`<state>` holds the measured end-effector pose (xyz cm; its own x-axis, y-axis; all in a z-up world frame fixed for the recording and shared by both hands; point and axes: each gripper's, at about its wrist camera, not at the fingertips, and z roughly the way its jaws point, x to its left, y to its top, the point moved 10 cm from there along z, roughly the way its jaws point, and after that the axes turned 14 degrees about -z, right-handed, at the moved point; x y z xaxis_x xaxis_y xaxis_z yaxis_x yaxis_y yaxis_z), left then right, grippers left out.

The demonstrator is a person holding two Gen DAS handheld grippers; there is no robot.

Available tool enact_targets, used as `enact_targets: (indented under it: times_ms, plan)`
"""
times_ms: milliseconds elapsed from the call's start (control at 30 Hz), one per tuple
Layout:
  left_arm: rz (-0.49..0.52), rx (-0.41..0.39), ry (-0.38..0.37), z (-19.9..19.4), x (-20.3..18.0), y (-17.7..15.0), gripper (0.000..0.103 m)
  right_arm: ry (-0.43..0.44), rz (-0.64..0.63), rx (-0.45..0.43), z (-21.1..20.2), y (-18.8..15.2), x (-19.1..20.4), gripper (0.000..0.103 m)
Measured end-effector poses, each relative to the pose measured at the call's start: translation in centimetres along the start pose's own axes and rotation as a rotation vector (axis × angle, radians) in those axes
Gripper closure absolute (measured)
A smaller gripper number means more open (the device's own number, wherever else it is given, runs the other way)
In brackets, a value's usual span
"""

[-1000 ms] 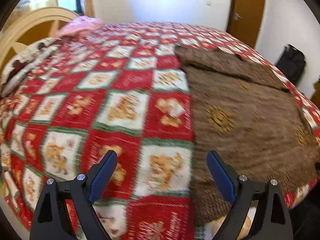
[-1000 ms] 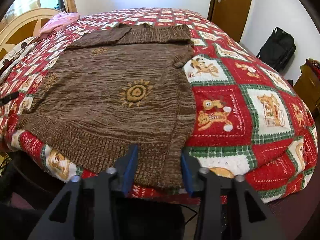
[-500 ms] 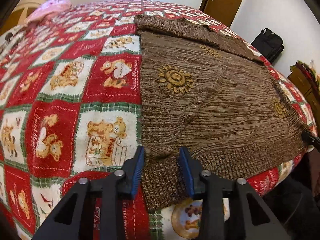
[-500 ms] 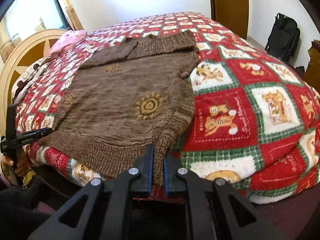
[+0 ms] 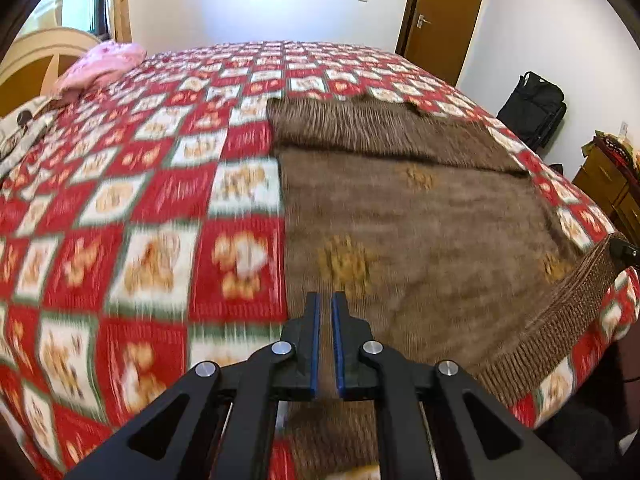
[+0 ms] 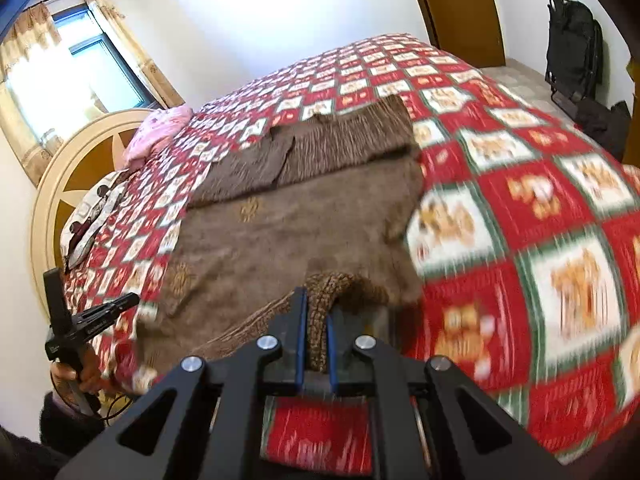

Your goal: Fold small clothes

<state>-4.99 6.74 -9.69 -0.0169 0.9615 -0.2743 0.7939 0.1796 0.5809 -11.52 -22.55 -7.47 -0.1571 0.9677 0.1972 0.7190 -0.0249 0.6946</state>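
Brown knit sweater lies flat on the bed, on the red checked quilt, sleeves folded across the far end, ribbed hem at the near edge of the bed.

Right gripper: jaws clenched on a bunched bit of the ribbed hem, that corner raised off the quilt. Left gripper: jaws nearly closed, narrow gap, at the sweater's left near edge. Its view is blurred and no fabric shows clearly between the pads, so can't tell if it actually holds the hem.

Judgement: bottom-up fold is starting.

Risks:
- If the left has no grip, only the right corner lifts → skewed, diagonal fold.
- Right holds a thick bunch, not a flat edge; loose knit could slip or stretch under pull.
- Uneven lift could drag the body and disturb the folded sleeves.
- Hem is at the bed edge; a drop lets it slide off.

Pink bundle near the headboard, well apart.
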Motion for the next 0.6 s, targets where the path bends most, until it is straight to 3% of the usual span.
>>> enact_targets:
  times_ms: [100, 233, 333, 467, 567, 600]
  plan:
    - [-0.008, -0.016, 0.011, 0.9, -0.3, 3.0, 0.097, -0.014, 0.01, 0.013, 2.0, 1.9, -1.2, 0.092]
    - [0.061, -0.074, 0.054, 1.2, -0.2, 6.2, 0.097, -0.04, 0.06, 0.034, 5.2, 3.8, -3.4, 0.092]
    - [0.1, -0.06, 0.067, 1.4, 0.3, 6.3, 0.097, -0.093, 0.096, 0.075, 8.0, 4.8, -5.7, 0.092]
    - [0.138, -0.01, 0.079, 1.4, 2.0, 3.9, 0.096, -0.199, 0.068, 0.137, 11.1, 4.7, -7.7, 0.088]
    - [0.152, 0.023, 0.07, 1.4, 3.2, 1.6, 0.096, -0.204, 0.03, 0.144, 11.4, 5.0, -7.8, 0.06]
    - [0.153, 0.034, 0.074, 1.5, 3.5, 1.0, 0.096, -0.203, 0.038, 0.119, 10.8, 5.3, -7.8, 0.039]
